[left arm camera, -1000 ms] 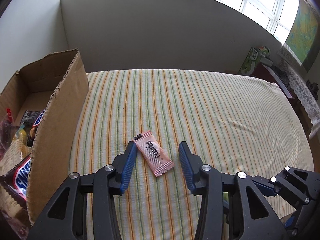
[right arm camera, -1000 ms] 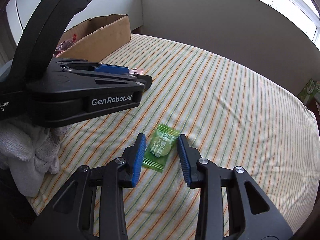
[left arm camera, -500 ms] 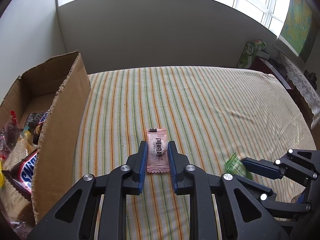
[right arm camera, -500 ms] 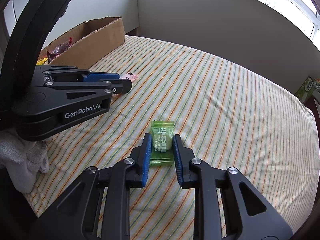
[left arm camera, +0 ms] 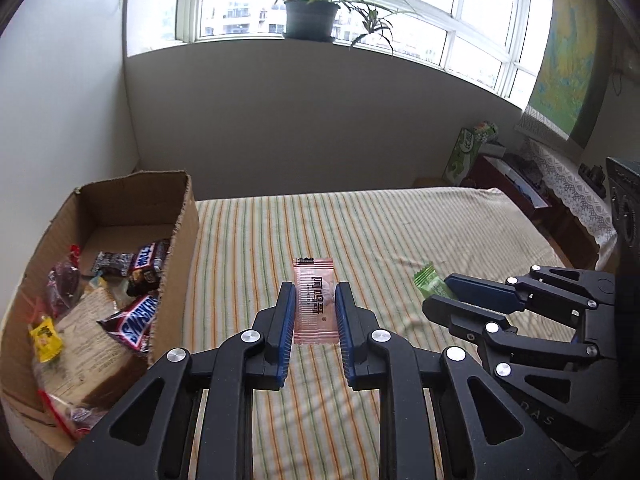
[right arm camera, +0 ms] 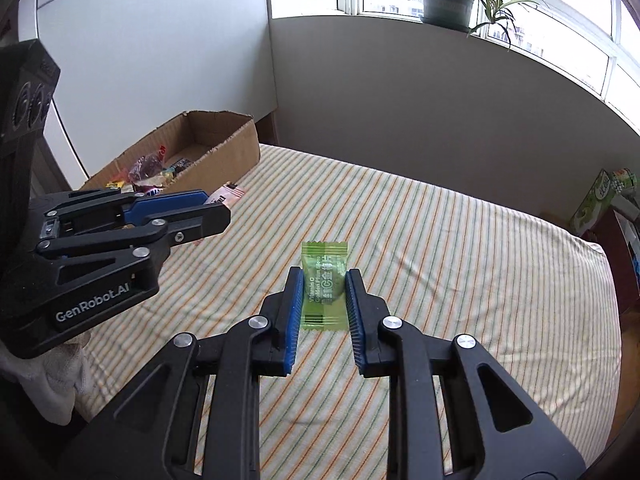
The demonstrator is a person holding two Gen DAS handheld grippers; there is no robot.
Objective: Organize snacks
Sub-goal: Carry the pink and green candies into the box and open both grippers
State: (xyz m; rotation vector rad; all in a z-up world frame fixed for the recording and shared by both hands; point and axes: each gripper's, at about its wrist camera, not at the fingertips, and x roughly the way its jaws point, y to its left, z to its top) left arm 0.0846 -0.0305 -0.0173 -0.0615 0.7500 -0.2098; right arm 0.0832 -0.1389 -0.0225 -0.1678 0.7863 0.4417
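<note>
My left gripper (left arm camera: 315,294) is shut on a pink candy packet (left arm camera: 314,300) and holds it above the striped cloth. My right gripper (right arm camera: 323,278) is shut on a green candy packet (right arm camera: 323,286), also lifted off the cloth. In the left wrist view the right gripper (left arm camera: 448,294) with the green packet (left arm camera: 430,285) is to the right. In the right wrist view the left gripper (right arm camera: 218,208) with the pink packet (right arm camera: 228,194) is to the left. The open cardboard box (left arm camera: 182,216) with several snacks, among them a Snickers bar (left arm camera: 134,322), stands at the left.
The striped tablecloth (left arm camera: 380,240) covers the table. The box also shows in the right wrist view (right arm camera: 236,148) at the table's far left corner. A grey wall runs behind the table. A green carton (left arm camera: 466,152) and a side cabinet stand off the table's right.
Both grippers closed on their candies and lifted them off the cloth. The views have tilted up, so the window and plant now show.
</note>
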